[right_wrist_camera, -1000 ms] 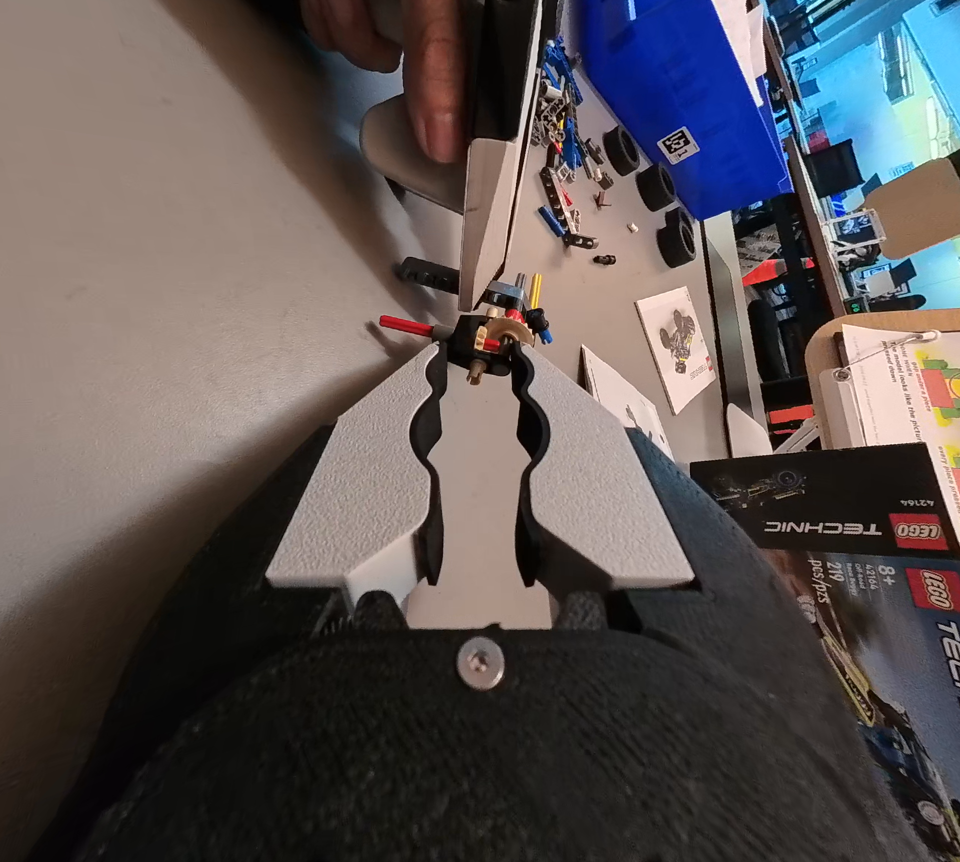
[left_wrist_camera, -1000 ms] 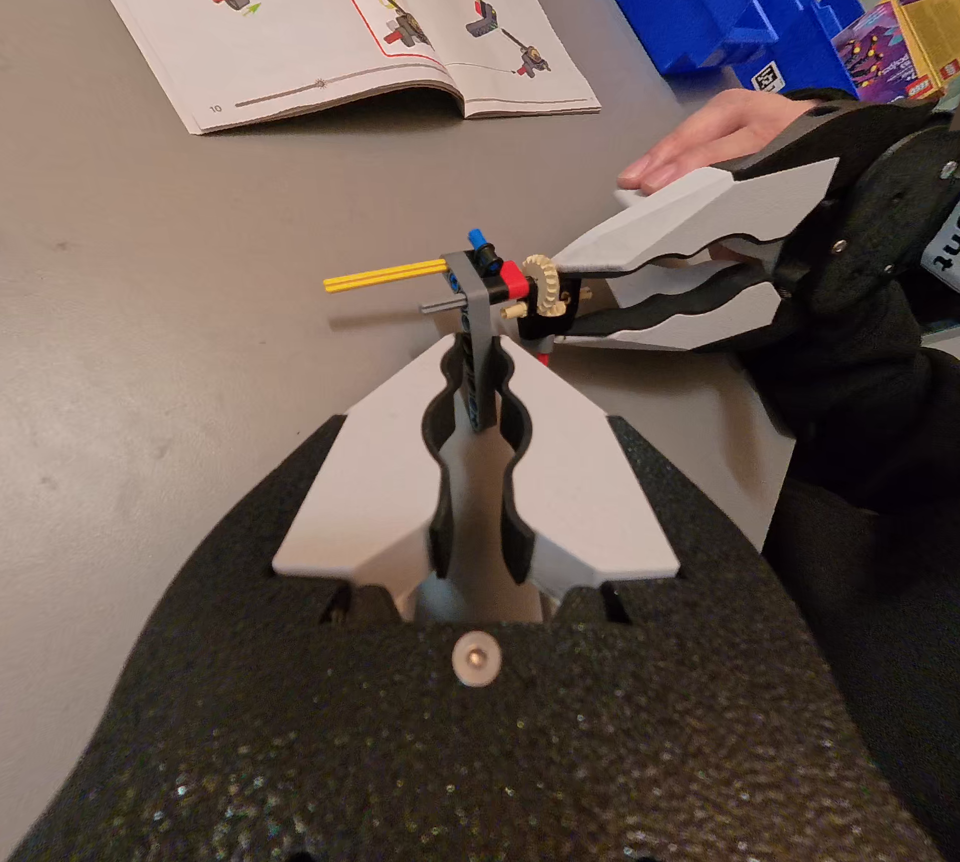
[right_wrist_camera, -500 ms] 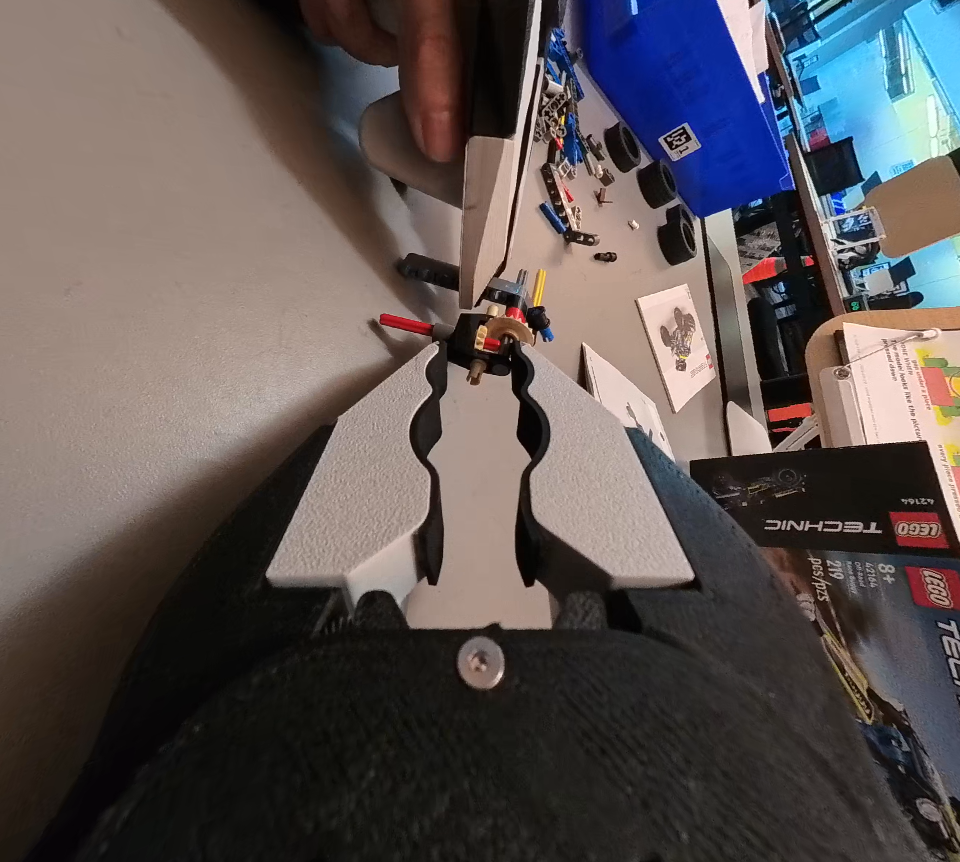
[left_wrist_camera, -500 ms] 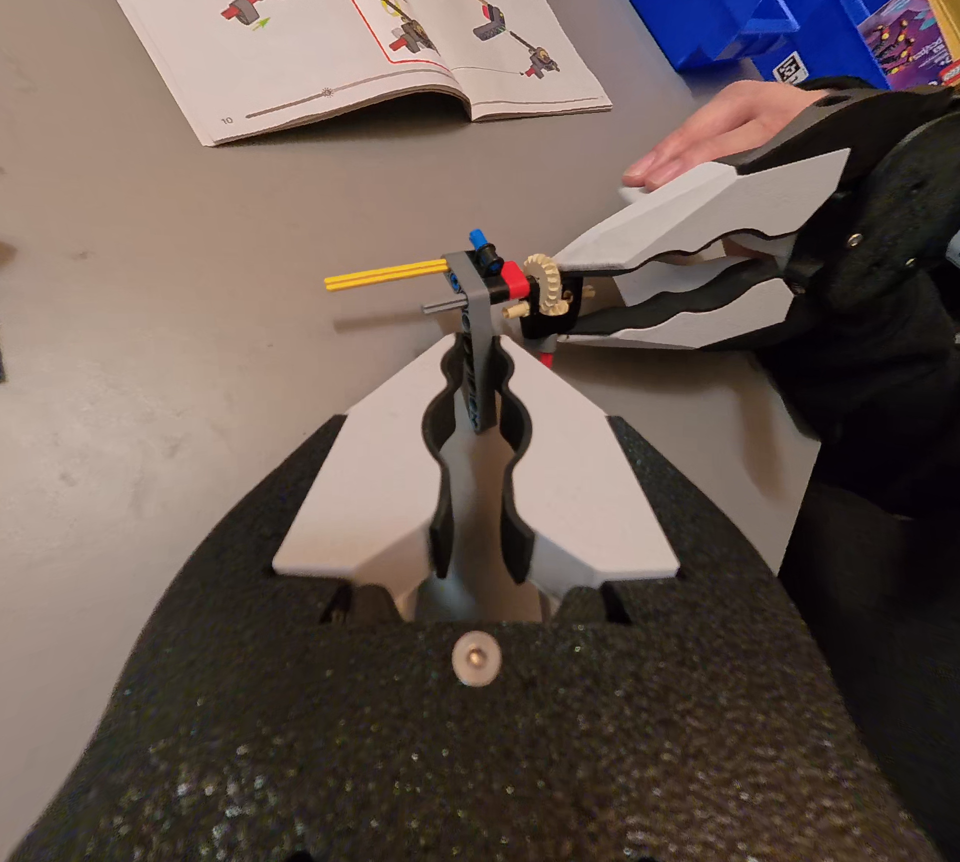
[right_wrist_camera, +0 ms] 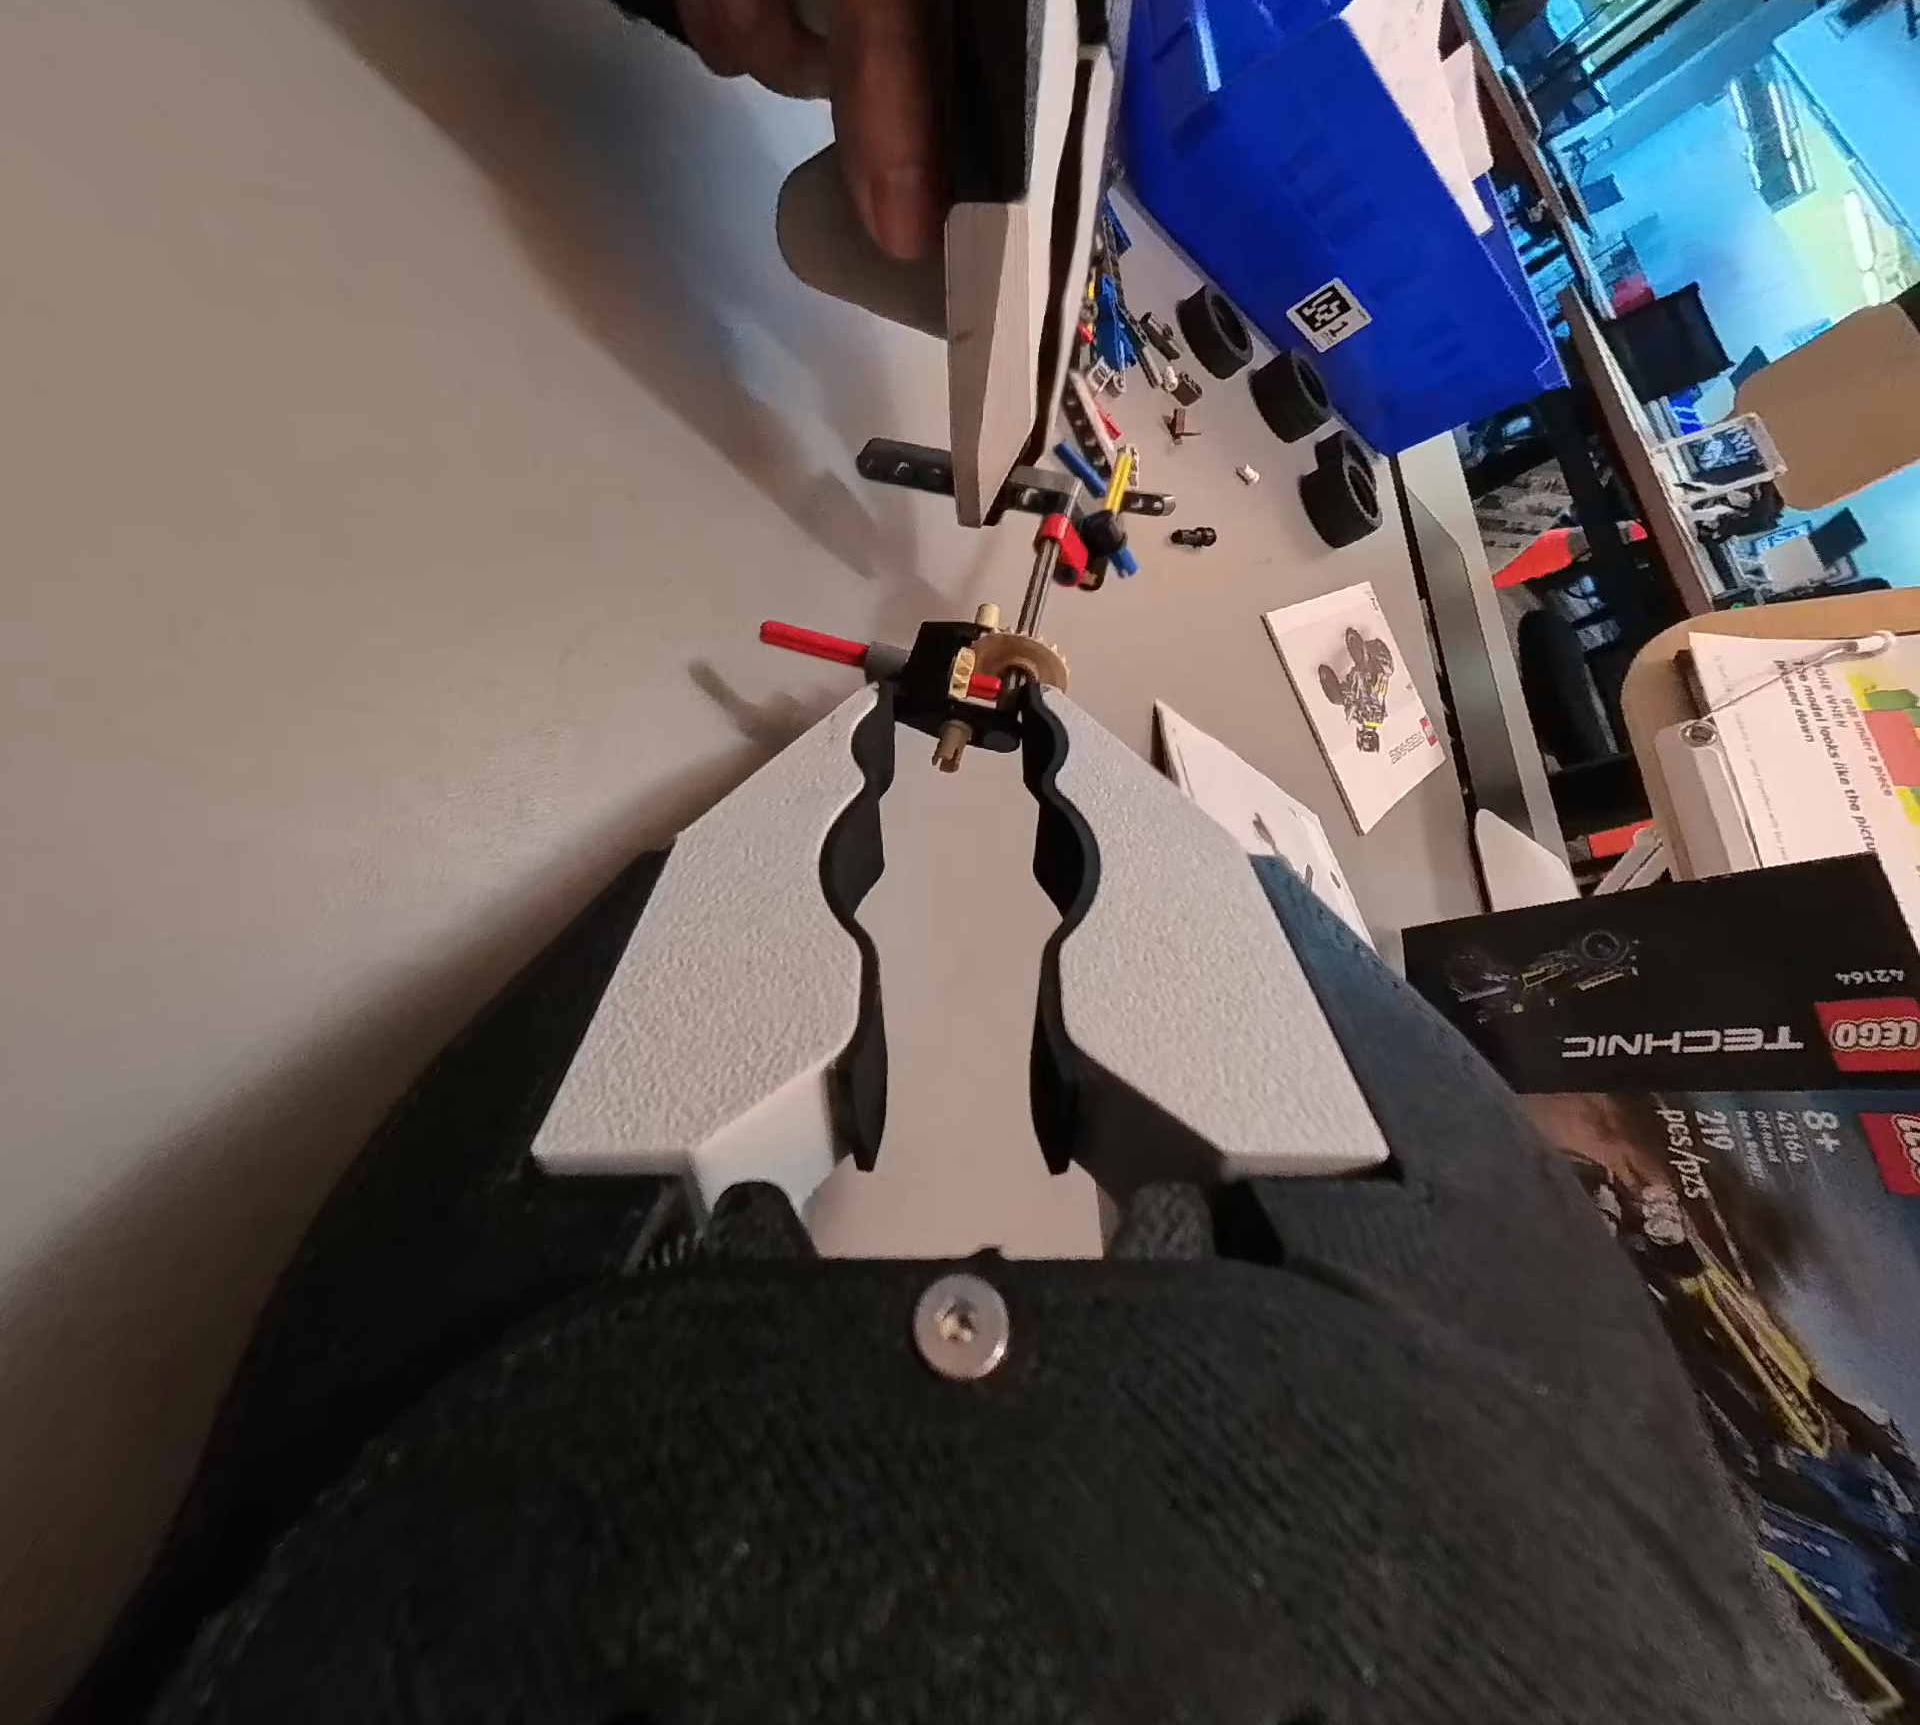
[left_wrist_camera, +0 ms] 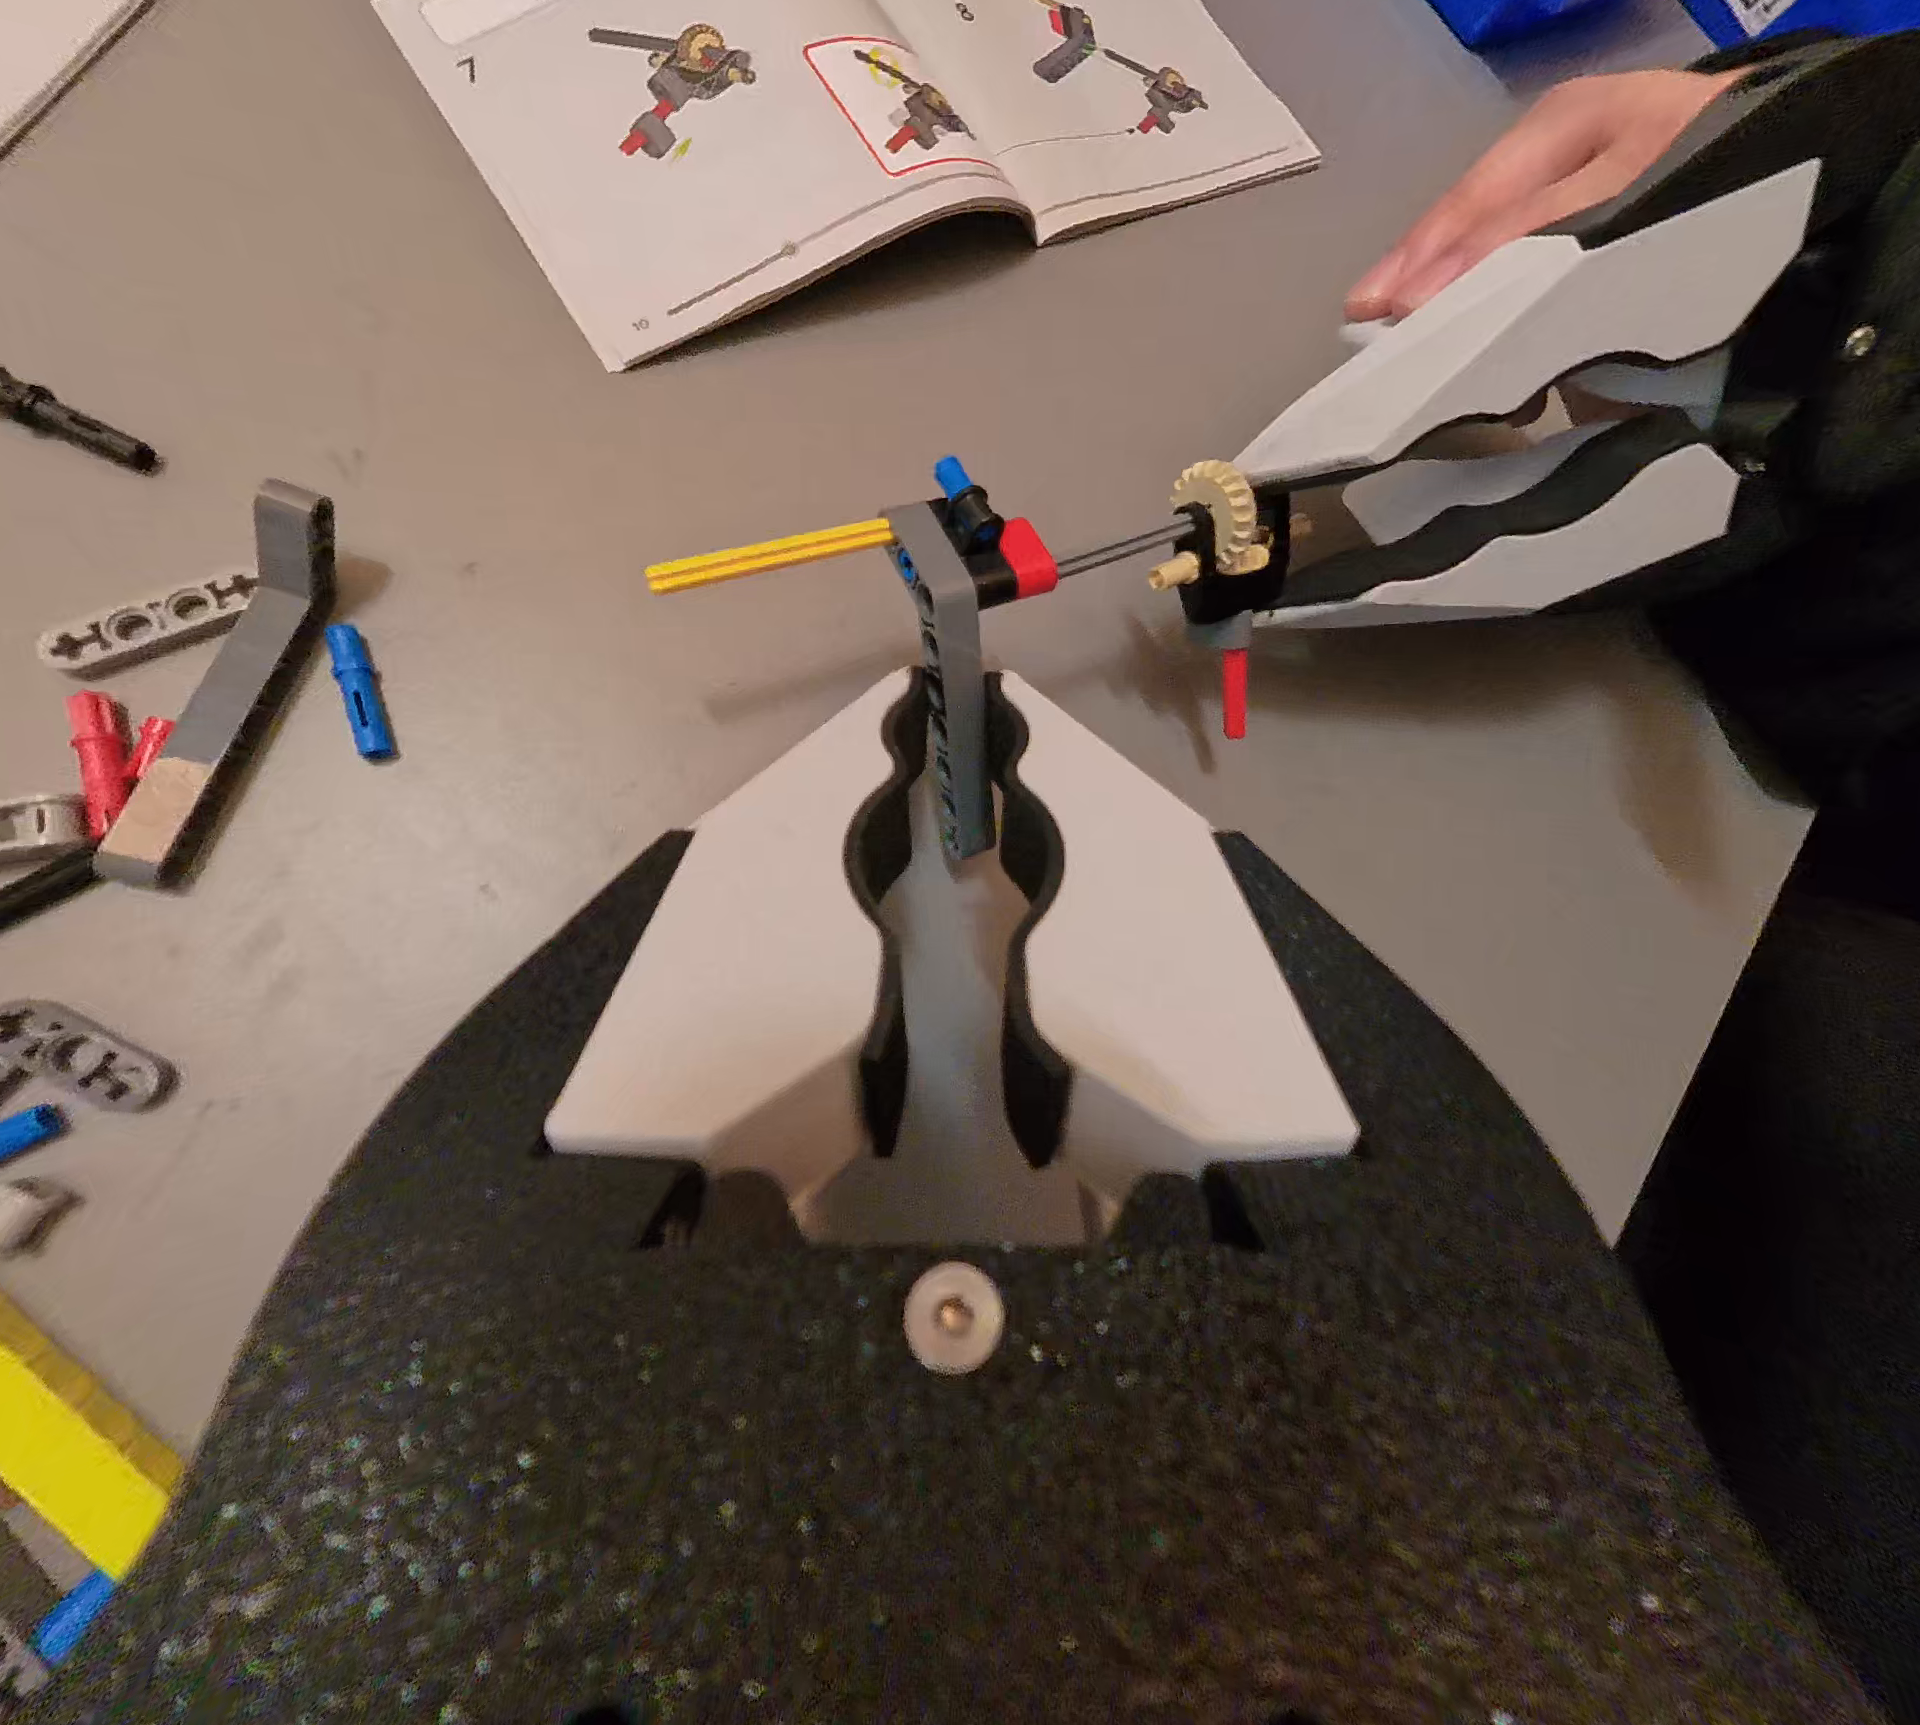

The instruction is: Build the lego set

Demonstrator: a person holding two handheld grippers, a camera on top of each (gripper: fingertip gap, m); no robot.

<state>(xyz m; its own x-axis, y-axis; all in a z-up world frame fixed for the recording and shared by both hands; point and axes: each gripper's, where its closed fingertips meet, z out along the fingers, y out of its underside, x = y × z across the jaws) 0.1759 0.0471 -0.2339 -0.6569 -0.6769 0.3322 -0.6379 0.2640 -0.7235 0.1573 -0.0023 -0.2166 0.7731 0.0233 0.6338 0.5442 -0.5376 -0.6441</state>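
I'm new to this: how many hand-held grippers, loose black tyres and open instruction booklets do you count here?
Hand-held grippers: 2, the left hand-held gripper shut on the grey beam, the right hand-held gripper shut on the black gear piece
Black tyres: 3
Open instruction booklet: 1
Total: 6

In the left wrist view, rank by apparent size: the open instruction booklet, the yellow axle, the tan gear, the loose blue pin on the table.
1. Open instruction booklet
2. Yellow axle
3. Loose blue pin and tan gear: they look alike in size, so no ranking.
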